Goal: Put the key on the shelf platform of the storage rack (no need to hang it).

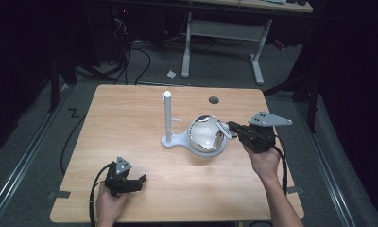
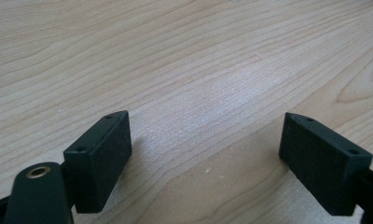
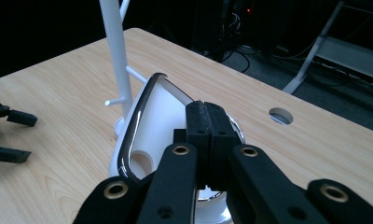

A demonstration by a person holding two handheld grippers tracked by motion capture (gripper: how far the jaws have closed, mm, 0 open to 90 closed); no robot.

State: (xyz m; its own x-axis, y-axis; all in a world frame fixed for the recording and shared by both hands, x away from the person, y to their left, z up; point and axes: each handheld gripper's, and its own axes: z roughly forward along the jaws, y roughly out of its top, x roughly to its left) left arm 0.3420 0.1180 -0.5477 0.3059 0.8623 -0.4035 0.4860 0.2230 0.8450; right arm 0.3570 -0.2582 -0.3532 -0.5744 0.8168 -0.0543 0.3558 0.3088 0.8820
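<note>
Cup pinched by its handle beside the peg rack, hanging step in hand.

High view: right tongs [image 1: 230, 126] clenched on the handle of a white, dark-rimmed cup [image 1: 203, 138], just at 3 o'clock of the rack [image 1: 168, 116] near the middle of the table [image 1: 130, 109]; mouth tipped up toward 6 o'clock, handle out at 2 o'clock; lifted or resting on the rack's foot, cannot tell. Left tongs [image 1: 141, 179] idle at 7 o'clock, well apart. Left gripper view: released, jaws wide over bare wood, nothing between. Right gripper view: pads pressed together against the cup, its axis from bottom to mouth leaning toward 10 o'clock, at the post and its short pegs. Next, probably: raise, turn the handle loop toward a peg, slide on, then let go.
</note>
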